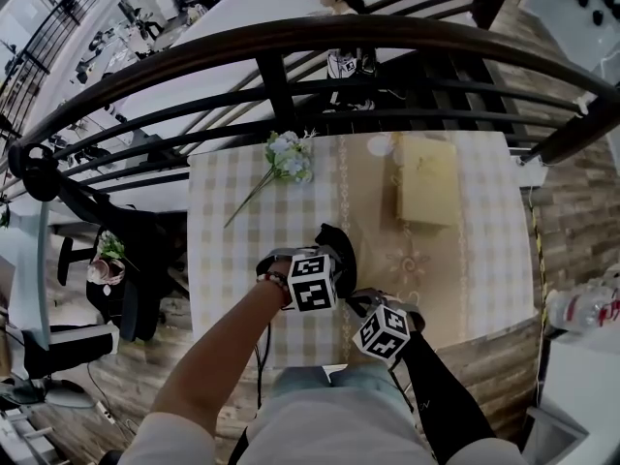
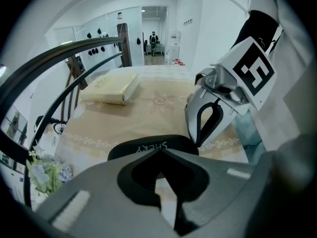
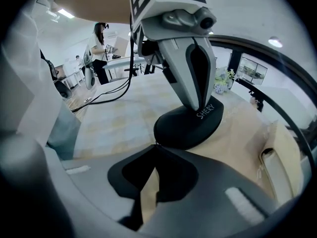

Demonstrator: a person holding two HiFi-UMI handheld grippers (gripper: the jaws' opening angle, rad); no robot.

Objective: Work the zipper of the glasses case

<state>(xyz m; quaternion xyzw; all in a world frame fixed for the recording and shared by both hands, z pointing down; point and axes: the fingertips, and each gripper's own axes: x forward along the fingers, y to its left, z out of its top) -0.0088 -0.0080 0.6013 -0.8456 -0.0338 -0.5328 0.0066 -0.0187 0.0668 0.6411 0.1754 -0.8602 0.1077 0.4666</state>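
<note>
Nearest us, the grey left gripper (image 2: 161, 151) had its jaws closed together, tips bearing down on the top of the black oval glasses case (image 3: 190, 125). The case lay on the beige runner near the front of the checked-cloth table (image 1: 228, 221). Our grey right gripper (image 3: 155, 146) was likewise fully closed, its tips touching the case's near rim; whether they pinched the zipper pull was too small for us to tell. We judged the step to be drawing the slider round the rim. For that, the left should press firmly so the case could not skid or pivot, and the right should follow the curve rather than tug straight.

Beyond, a dark curved metal railing (image 1: 291, 37) ringed the far side. A pale yellow flat box (image 1: 426, 180) and a sprig of white flowers (image 1: 289, 158) lay well apart from the case. Nothing seemed to block the pull, save perhaps the left gripper's own tips.
</note>
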